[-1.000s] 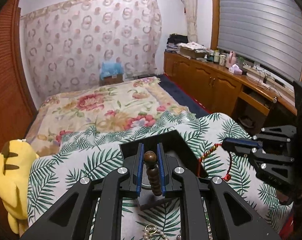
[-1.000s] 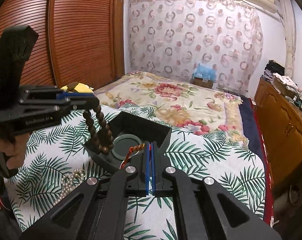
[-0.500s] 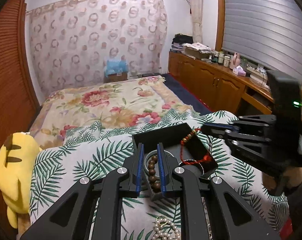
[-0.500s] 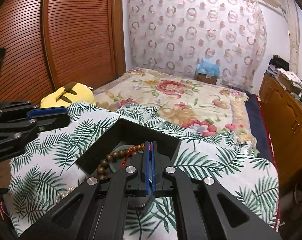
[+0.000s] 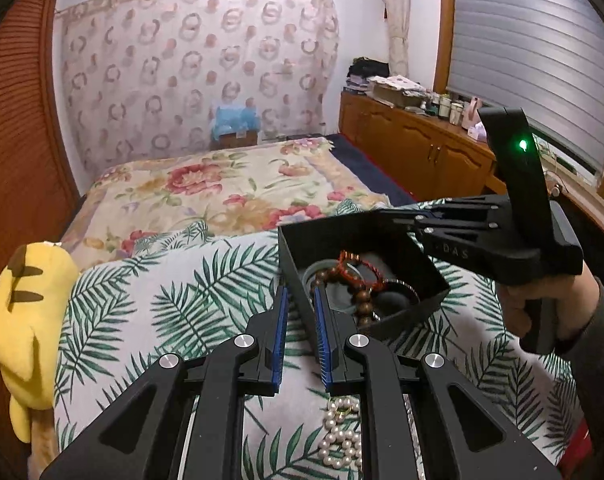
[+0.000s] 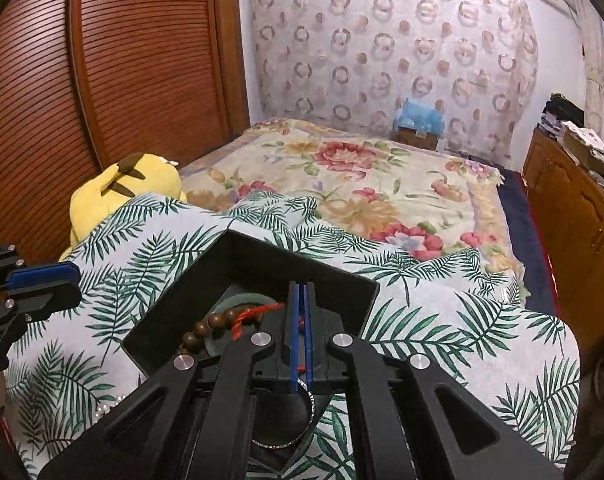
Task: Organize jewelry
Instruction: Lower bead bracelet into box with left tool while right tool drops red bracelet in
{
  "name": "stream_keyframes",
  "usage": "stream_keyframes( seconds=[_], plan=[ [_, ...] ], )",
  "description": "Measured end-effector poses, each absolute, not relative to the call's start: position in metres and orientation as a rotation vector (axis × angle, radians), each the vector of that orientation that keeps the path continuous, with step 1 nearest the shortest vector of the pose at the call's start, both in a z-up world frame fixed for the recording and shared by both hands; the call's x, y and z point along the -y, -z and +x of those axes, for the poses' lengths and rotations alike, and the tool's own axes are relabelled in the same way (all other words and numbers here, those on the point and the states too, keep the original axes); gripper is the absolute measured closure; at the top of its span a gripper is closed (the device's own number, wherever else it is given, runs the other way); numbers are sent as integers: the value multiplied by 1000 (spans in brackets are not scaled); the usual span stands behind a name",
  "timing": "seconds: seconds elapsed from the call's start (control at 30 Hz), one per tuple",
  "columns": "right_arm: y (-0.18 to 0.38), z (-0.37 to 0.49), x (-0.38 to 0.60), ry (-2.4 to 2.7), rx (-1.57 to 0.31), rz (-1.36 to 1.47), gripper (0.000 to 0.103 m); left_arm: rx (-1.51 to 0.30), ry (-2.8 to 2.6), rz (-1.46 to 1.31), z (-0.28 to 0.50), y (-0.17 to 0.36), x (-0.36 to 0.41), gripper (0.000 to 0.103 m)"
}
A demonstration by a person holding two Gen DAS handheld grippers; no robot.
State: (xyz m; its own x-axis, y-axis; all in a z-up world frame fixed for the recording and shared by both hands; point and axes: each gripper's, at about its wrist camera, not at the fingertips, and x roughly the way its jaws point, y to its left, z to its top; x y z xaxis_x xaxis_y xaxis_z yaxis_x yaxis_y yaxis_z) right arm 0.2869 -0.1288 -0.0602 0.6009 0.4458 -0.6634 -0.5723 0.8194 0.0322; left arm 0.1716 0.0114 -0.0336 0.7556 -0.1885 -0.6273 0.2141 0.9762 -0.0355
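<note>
A black open box (image 5: 292,268) (image 6: 282,264) sits on the palm-leaf cloth. In it lie a brown wooden bead bracelet (image 5: 363,306) (image 6: 210,324), a pale green bangle (image 6: 238,300) and a red cord bracelet (image 5: 357,268). My right gripper (image 6: 300,292) (image 5: 385,216) reaches into the box, shut on the red cord, whose thread shows between its blue pads. A thin silver bangle (image 6: 280,446) shows under it. My left gripper (image 5: 300,296) (image 6: 62,280) hovers left of the box, nearly shut, with only a narrow gap and nothing between its pads.
A pearl necklace (image 5: 341,440) (image 6: 102,408) lies on the cloth in front of the box. A yellow plush toy (image 5: 26,320) (image 6: 122,188) sits at the bed's left edge by the wooden wardrobe (image 6: 122,80). A person's hand (image 5: 541,312) holds the right gripper. Cupboards (image 5: 421,152) line the right wall.
The wooden bead bracelet hung from my left gripper a second ago and now lies in the box. My right gripper has sunk into the box with the red cord.
</note>
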Motion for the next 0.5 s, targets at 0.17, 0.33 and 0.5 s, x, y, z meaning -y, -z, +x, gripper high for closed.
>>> stream_keyframes(
  seconds=[0.17, 0.33, 0.5],
  plan=[
    [55, 273, 135, -593, -686, -203, 98, -693, 228, 37, 162, 41, -14, 90],
    [49, 240, 147, -619, -652, -215, 98, -711, 238, 33, 149, 52, -15, 89],
    [52, 205, 157, -659, -644, -230, 95, -739, 242, 32, 136, 66, -16, 89]
  ],
)
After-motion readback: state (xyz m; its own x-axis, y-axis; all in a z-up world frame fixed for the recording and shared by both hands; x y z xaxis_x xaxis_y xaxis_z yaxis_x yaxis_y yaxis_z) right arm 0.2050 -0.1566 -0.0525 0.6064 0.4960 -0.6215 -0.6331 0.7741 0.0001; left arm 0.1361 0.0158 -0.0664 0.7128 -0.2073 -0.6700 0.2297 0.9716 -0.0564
